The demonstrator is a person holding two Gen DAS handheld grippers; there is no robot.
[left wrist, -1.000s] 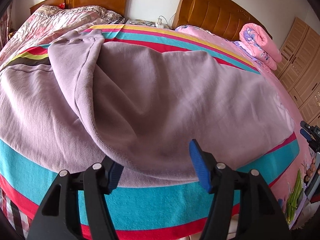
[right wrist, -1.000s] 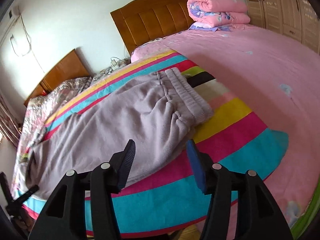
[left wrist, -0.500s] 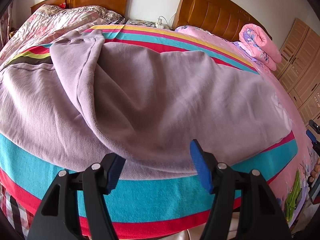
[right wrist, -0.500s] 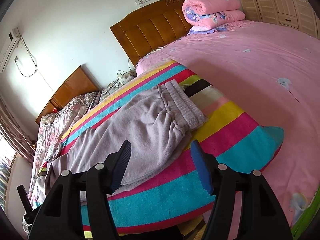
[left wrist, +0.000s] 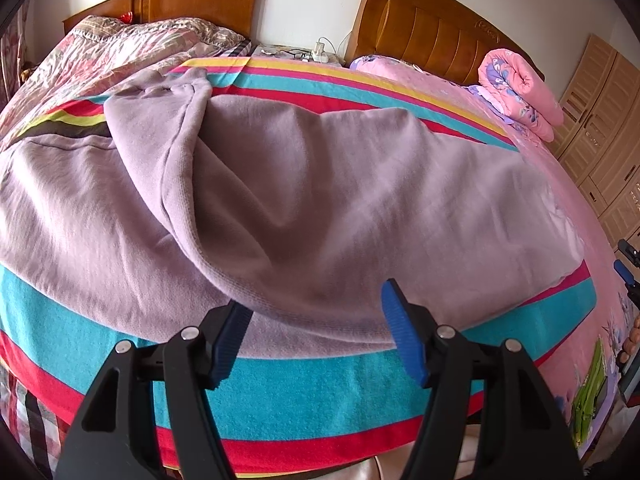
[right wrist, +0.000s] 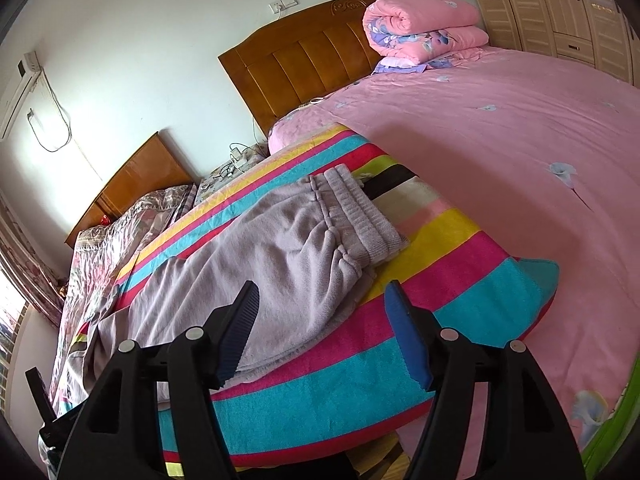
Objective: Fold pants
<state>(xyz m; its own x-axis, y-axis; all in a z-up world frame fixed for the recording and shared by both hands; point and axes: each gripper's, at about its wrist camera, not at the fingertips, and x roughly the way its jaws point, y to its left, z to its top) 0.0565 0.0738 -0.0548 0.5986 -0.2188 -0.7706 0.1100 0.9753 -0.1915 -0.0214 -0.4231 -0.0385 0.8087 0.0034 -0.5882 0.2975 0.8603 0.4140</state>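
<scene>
Lilac sweatpants (left wrist: 320, 200) lie across a striped blanket (left wrist: 304, 392) on the bed, one leg folded over the other, the cuff end (left wrist: 168, 84) toward the far left. In the right wrist view the pants (right wrist: 280, 264) lie lengthwise with the ribbed waistband (right wrist: 360, 216) at the far end. My left gripper (left wrist: 316, 332) is open and empty, just above the pants' near edge. My right gripper (right wrist: 324, 328) is open and empty, above the pants' near edge below the waistband.
A pink sheet (right wrist: 500, 140) covers the bed to the right, with a rolled pink quilt (right wrist: 420, 28) by the wooden headboard (right wrist: 312, 60). A second bed with a floral cover (left wrist: 120, 40) stands to the left. Wardrobes (left wrist: 600, 120) line the right wall.
The right gripper has pulled back and risen, so the pants look smaller and farther. The left gripper has backed off slightly toward the bed's edge. Both stay open.
</scene>
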